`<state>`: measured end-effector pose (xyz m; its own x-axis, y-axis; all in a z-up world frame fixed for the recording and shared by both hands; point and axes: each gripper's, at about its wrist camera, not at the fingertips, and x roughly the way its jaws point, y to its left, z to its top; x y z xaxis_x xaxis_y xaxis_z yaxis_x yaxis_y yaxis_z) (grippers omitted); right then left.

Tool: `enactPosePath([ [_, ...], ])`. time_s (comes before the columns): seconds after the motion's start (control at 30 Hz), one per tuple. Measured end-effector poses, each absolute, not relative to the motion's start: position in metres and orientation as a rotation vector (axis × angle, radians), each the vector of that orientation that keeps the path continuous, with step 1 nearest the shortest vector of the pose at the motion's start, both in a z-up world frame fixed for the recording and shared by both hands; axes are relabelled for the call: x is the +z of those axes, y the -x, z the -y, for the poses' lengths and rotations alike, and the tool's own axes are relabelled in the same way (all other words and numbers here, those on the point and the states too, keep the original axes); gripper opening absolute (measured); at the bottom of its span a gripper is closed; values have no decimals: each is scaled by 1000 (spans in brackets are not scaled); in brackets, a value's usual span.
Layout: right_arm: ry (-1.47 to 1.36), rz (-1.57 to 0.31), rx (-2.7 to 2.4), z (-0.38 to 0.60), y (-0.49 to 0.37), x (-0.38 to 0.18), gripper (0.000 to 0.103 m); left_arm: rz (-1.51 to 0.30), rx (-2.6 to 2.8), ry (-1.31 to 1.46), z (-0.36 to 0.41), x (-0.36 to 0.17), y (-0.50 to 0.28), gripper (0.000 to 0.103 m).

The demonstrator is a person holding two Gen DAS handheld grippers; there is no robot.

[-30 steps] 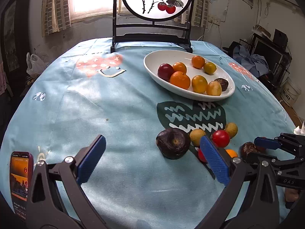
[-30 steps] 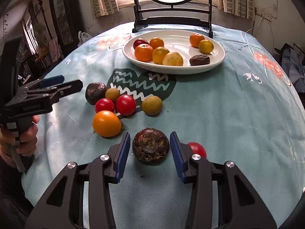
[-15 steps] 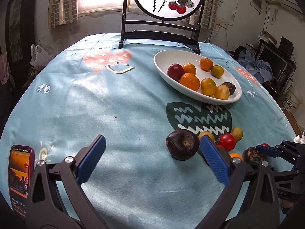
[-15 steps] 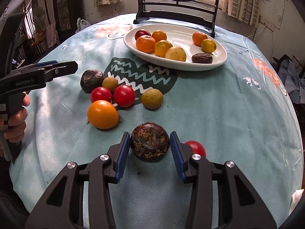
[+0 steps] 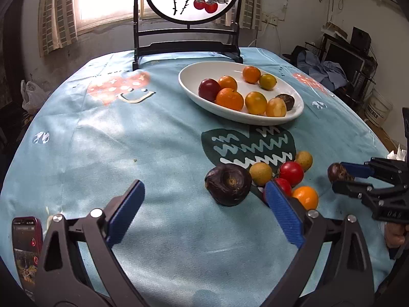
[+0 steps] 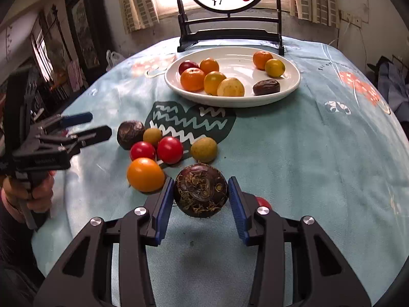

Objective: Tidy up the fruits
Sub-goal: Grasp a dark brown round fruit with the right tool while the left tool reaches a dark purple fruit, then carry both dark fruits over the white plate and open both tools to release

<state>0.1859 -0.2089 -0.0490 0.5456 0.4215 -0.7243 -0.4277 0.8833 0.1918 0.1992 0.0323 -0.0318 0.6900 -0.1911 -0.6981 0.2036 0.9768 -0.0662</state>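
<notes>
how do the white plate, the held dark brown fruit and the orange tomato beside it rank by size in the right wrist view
1. white plate
2. dark brown fruit, though it sits nearest the camera
3. orange tomato, only a little smaller looking, so that order is unsure

Light blue tablecloth (image 5: 153, 133) with dark green zigzag patch (image 5: 245, 145), white plate (image 5: 189, 84), blue-padded fingers (image 6: 163, 204)

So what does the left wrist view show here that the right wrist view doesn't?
Only the left wrist view shows the phone at the table's near left edge and the left gripper head-on, jaws wide with nothing between them. Only the right wrist view shows the small red fruit behind the right gripper and the hand holding the left gripper. Both show the white dish, the loose fruit cluster, and the right gripper shut on a dark brown fruit.
</notes>
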Motion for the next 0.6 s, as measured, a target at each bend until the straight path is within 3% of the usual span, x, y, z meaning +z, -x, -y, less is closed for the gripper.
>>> enactPosePath([
  [0.17, -89, -876, 531, 218, -192, -51, 43, -806, -282, -124, -20, -40, -210, 77],
  [0.5, -123, -886, 560, 222, -194, -53, 43, -880, -338, -235, -5, -60, -227, 67],
  [0.6, -124, -884, 563, 222, -194, -53, 43, -885, -368, -217, -4, -60, -229, 57],
])
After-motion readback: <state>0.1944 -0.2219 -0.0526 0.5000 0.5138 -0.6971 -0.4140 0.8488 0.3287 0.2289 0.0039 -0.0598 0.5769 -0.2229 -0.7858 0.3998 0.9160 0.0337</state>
